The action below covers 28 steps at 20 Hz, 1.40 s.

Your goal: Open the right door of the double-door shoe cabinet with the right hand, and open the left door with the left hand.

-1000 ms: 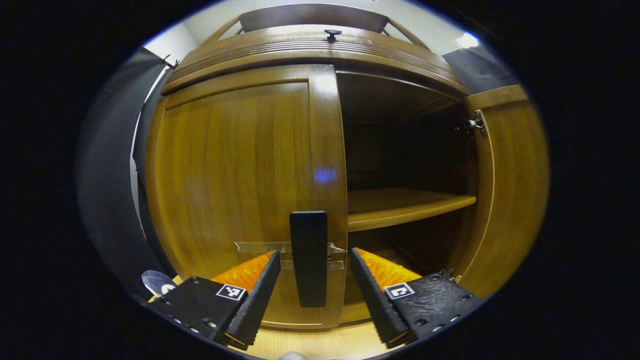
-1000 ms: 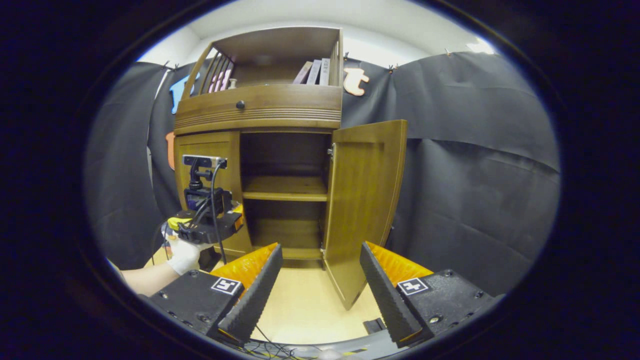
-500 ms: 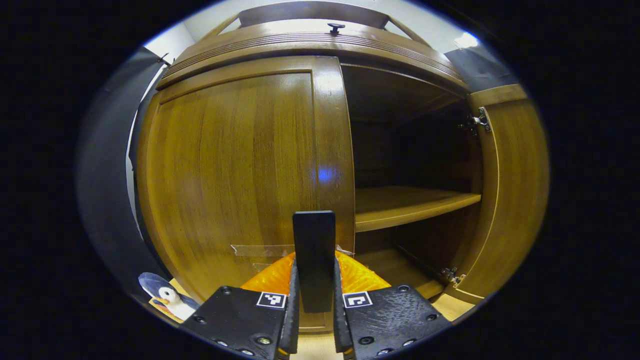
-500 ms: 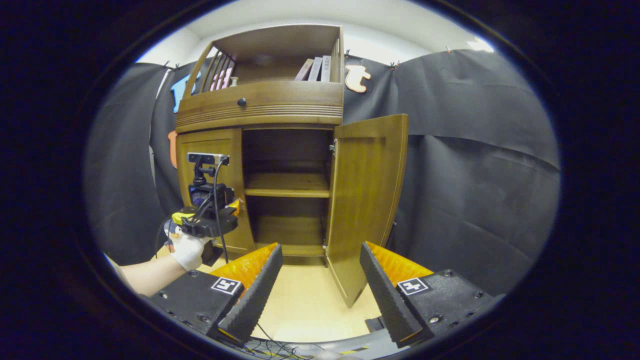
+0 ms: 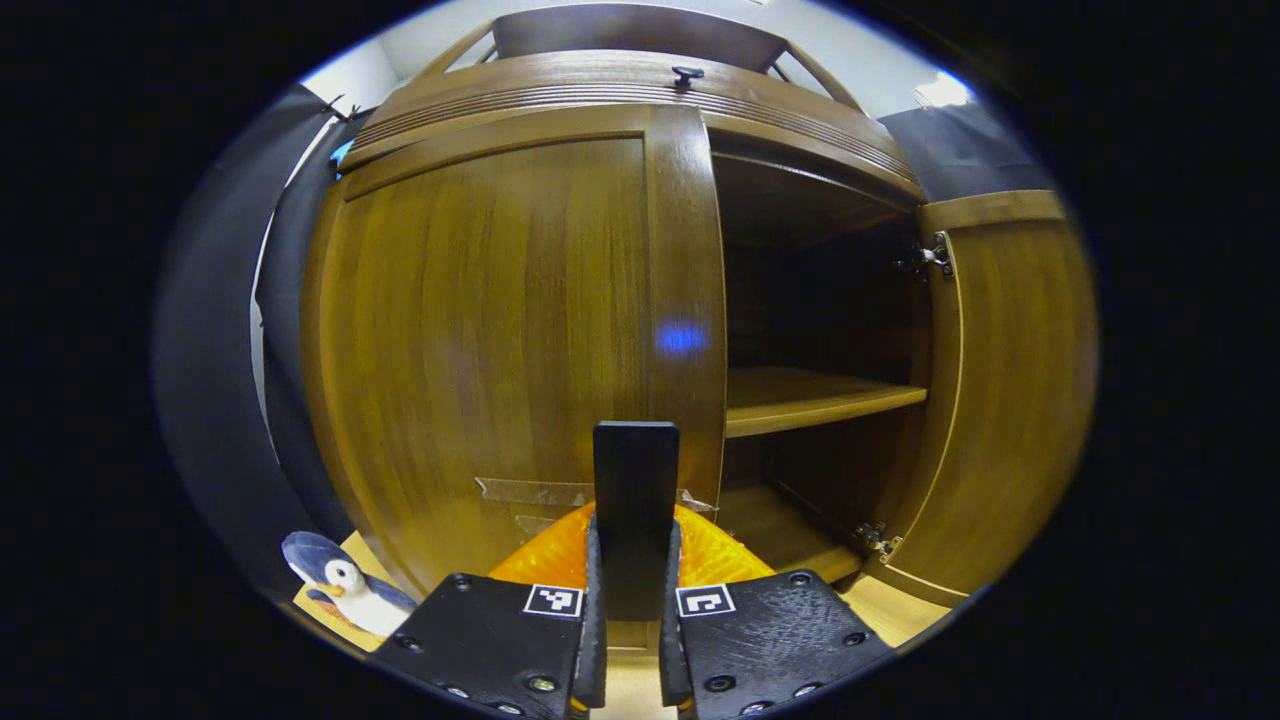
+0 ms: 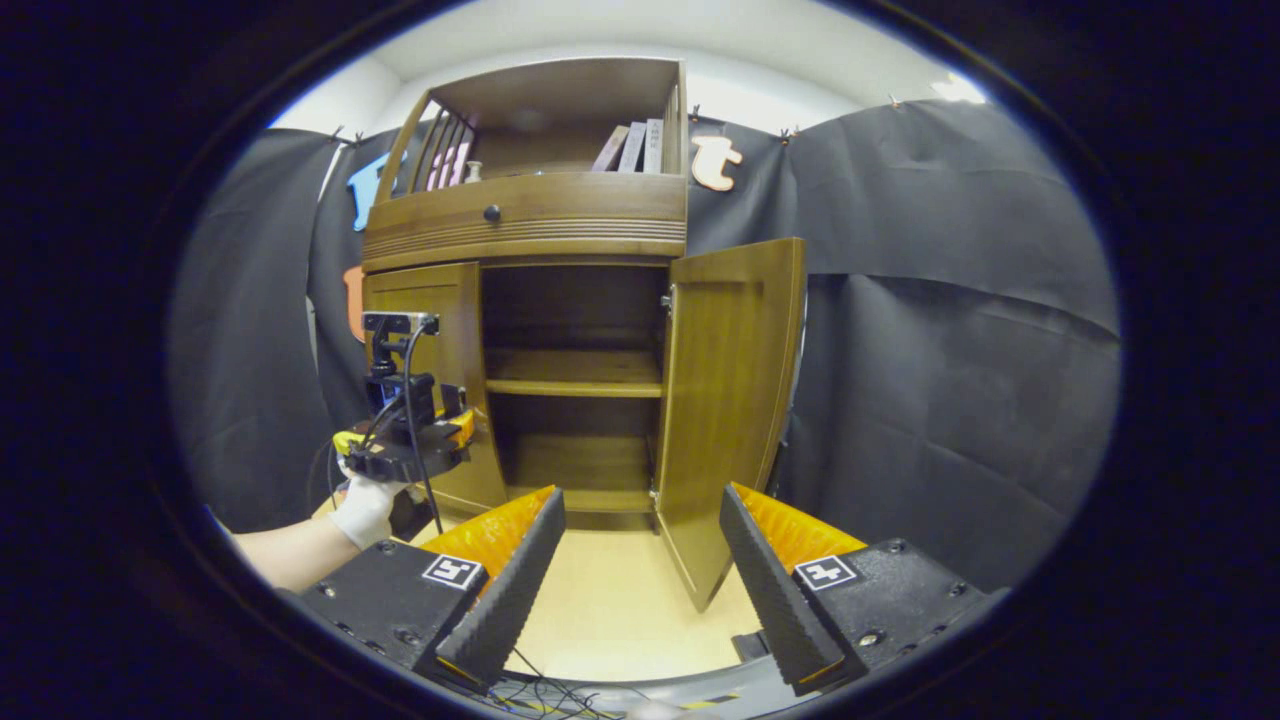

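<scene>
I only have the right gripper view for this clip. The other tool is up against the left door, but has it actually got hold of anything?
Observer: Yes. In the left gripper view the left tool is shut on the black handle of the left door, with a finger pressing on each side.
Operator: How is that handle fixed on?
Observer: Clear tape crosses the door behind the handle. I cannot tell more than that.
Operator: Is anything lying near that door?
Observer: A toy penguin lies low down, to the left of the door.
</scene>
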Each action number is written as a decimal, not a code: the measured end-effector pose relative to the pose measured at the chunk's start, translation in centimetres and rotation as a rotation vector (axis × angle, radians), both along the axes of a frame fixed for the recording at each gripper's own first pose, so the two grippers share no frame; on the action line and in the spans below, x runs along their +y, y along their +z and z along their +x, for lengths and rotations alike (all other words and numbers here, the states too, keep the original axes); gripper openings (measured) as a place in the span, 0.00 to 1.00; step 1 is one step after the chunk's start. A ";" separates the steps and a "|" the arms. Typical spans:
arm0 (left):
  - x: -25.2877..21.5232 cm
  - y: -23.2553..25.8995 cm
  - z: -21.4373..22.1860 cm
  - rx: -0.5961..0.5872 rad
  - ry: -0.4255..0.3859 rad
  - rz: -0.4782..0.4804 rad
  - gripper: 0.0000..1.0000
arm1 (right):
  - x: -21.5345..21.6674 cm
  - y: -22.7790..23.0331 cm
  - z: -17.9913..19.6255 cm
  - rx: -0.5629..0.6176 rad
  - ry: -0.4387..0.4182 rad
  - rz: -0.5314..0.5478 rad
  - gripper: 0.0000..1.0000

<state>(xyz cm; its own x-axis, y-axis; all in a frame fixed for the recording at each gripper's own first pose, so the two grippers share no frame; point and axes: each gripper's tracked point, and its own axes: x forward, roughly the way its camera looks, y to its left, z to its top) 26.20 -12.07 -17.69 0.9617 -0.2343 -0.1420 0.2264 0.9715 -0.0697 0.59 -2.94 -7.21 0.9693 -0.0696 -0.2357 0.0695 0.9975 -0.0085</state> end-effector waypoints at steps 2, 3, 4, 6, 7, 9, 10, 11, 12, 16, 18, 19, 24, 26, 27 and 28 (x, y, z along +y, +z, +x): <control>0.7 0.1 -1.5 -0.006 -0.003 0.011 0.20 | 0.2 -0.2 -0.2 0.004 0.019 0.006 1.00; 1.1 0.1 -2.2 -0.008 -0.003 0.014 0.20 | 0.5 -0.3 -0.4 0.006 0.030 0.007 1.00; 1.6 0.2 -3.0 -0.006 -0.003 0.010 0.20 | 0.9 -0.9 -0.8 0.010 0.040 0.006 1.00; 2.5 0.2 -4.6 0.000 0.000 0.001 0.20 | 1.4 -0.9 -0.8 0.011 0.061 0.010 0.99; 3.0 0.2 -5.4 0.002 0.004 0.003 0.20 | 2.0 -1.1 -1.4 0.012 0.072 0.011 1.00; 4.3 0.4 -6.9 0.000 0.016 0.020 0.20 | 3.0 -1.5 -2.1 0.014 0.094 0.013 1.00; 5.0 0.5 -7.7 -0.004 0.021 0.026 0.19 | 3.3 -1.7 -2.2 0.015 0.104 0.016 1.00; 5.6 0.4 -8.3 0.000 0.027 0.028 0.19 | 3.7 -1.7 -2.2 0.016 0.115 0.019 0.99; 6.3 0.3 -9.1 0.001 0.033 0.028 0.19 | 4.1 -1.9 -2.3 0.016 0.124 0.022 1.00; 9.4 0.2 -11.3 0.005 0.066 0.045 0.19 | 5.7 -2.5 -2.3 0.029 0.164 0.040 0.99; 11.3 0.3 -12.6 0.004 0.102 0.056 0.19 | 6.5 -2.6 -2.4 0.029 0.178 0.047 1.00; 12.4 0.2 -12.9 0.008 0.128 0.050 0.19 | 6.9 -2.6 -2.6 0.029 0.185 0.049 1.00; 16.7 -0.2 -14.4 -0.001 0.142 0.062 0.03 | 8.4 -2.9 -2.7 0.030 0.212 0.055 0.99; 18.3 -0.1 -14.7 -0.020 0.122 0.047 0.03 | 9.1 -2.9 -2.6 0.034 0.222 0.060 1.00; 19.3 -0.4 -14.5 -0.027 0.110 0.053 0.00 | 9.4 -2.9 -2.6 0.037 0.227 0.061 1.00; 20.3 -0.6 -14.7 -0.032 0.100 0.058 0.00 | 9.7 -3.0 -2.7 0.038 0.231 0.060 1.00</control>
